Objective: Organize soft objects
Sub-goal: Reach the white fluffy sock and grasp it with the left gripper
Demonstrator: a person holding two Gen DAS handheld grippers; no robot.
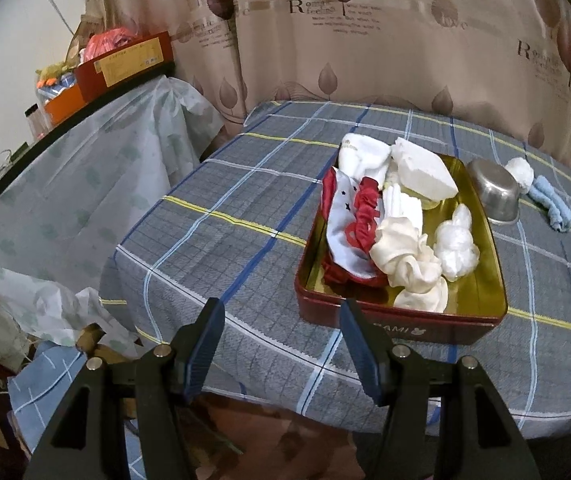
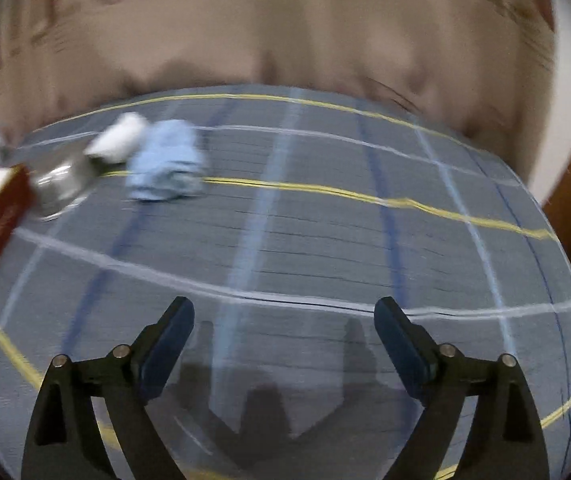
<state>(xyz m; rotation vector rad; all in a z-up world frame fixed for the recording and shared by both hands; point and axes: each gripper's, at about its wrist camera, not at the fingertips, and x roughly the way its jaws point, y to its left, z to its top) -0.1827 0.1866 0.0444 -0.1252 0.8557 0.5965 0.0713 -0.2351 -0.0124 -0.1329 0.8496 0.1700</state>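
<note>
A red tin with a gold inside sits on the plaid tablecloth and holds several soft items: white socks, a red and white cloth, a cream cloth, a white plastic bundle. A light blue cloth and a white fluffy item lie on the table beyond the tin; they also show blurred in the right wrist view, the blue cloth beside the white item. My left gripper is open and empty, near the tin's front left corner. My right gripper is open and empty above the tablecloth.
A steel bowl stands between the tin and the blue cloth, also in the right wrist view. A curtain hangs behind the table. A covered shelf with boxes stands left. The table edge is near my left gripper.
</note>
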